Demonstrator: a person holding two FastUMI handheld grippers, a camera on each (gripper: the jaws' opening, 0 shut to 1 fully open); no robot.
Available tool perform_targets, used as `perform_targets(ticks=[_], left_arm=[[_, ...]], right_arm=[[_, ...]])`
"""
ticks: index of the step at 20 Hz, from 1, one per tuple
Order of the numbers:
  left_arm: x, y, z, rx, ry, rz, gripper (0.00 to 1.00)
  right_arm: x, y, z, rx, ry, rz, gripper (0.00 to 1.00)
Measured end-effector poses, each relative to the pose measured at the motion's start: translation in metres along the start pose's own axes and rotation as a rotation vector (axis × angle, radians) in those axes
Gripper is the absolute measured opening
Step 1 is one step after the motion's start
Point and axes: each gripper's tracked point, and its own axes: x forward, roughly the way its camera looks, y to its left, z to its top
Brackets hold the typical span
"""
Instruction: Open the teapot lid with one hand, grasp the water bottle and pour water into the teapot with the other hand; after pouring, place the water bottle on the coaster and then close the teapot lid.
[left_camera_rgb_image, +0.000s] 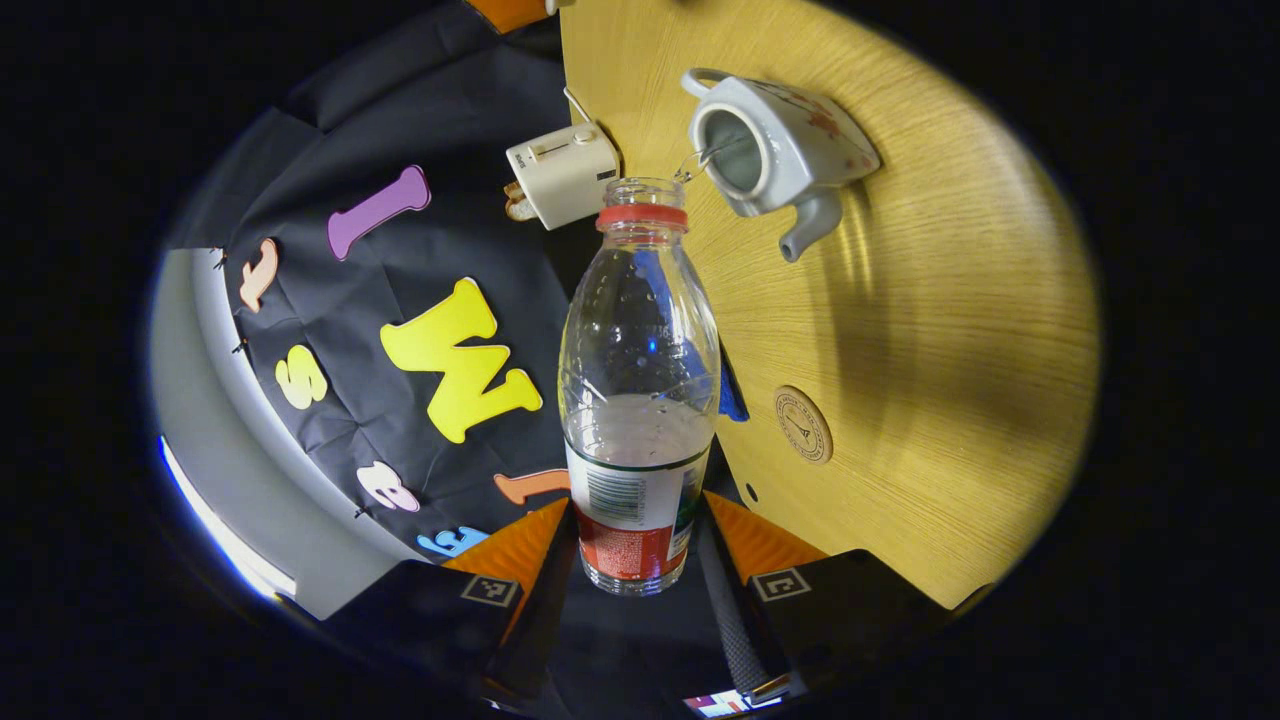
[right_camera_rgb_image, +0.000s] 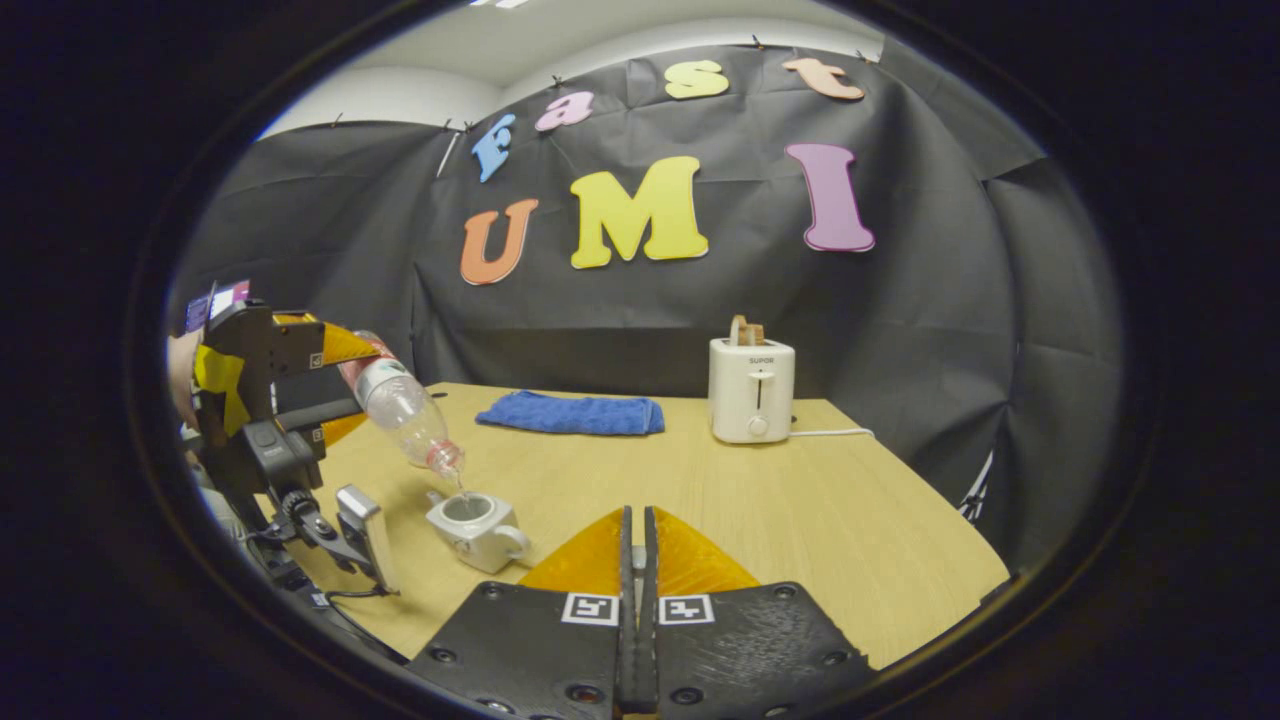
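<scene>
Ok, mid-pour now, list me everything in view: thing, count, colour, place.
water bottle: 1, clear with red neck ring, tipped over the teapot, between the left gripper's fingers
teapot: 1, white, lid off, on the table
coaster: 1, tan, round, on the table
towel: 1, blue, folded, far side of table
toaster: 1, white, far side of table
table: 1, light wood
left gripper: 1, holding the bottle
right gripper: 1, fingers together

Teapot lid hidden between shut right tongs (right_camera_rgb_image: 637, 560), coaster (left_camera_rgb_image: 803, 424) print unreadable
</scene>
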Motion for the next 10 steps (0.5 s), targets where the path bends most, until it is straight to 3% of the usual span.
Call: perform_targets(ticks=[1, 10], left_arm=[[0.000, 0.001, 0.000, 0.009, 0.001, 0.003, 0.69], [0.000, 0.015, 0.004, 0.069, -0.003, 0.035, 0.69]], right_arm=[[0.000, -0.001, -0.001, -0.002, 0.001, -0.001, 0.00], [-0.001, 0.000, 0.000, -0.003, -0.001, 0.001, 0.00]])
